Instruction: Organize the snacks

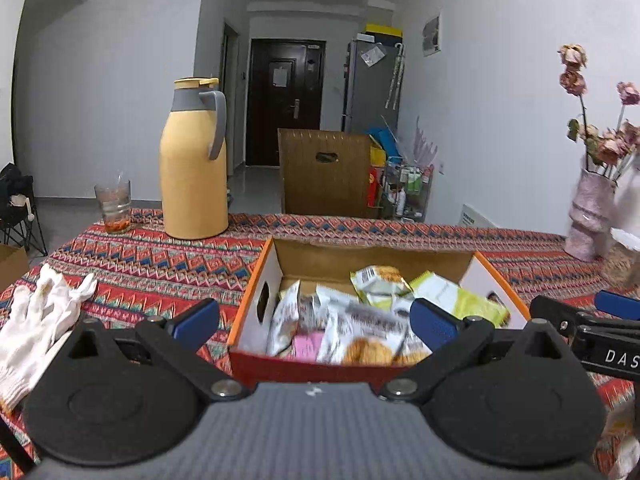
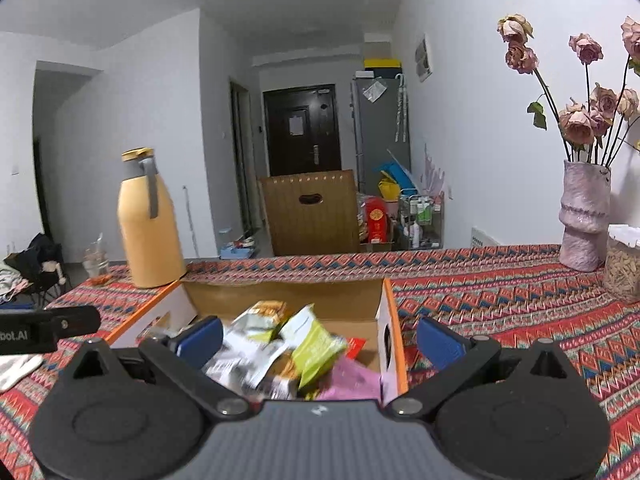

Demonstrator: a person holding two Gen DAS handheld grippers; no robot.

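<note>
Table with patterned red cloth (image 1: 160, 256). On it: open snack box (image 1: 256, 300); left of box, yellow thermos (image 1: 194, 168), glass (image 1: 113, 206), white gloves (image 1: 40, 320); right, pink vase (image 1: 588, 220).

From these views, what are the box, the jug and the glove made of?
Box: looks like cardboard, with a brown raw inside, printed white and orange outside, and a punched handle hole.
Jug: probably matte yellow plastic shell with a grey handle; its inside is unseen.
Glove: white knit fabric, likely cotton, with a ribbed cuff.

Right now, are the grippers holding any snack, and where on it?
No. The left gripper and right gripper are both open and empty, above the snack packets in the cardboard box.
</note>
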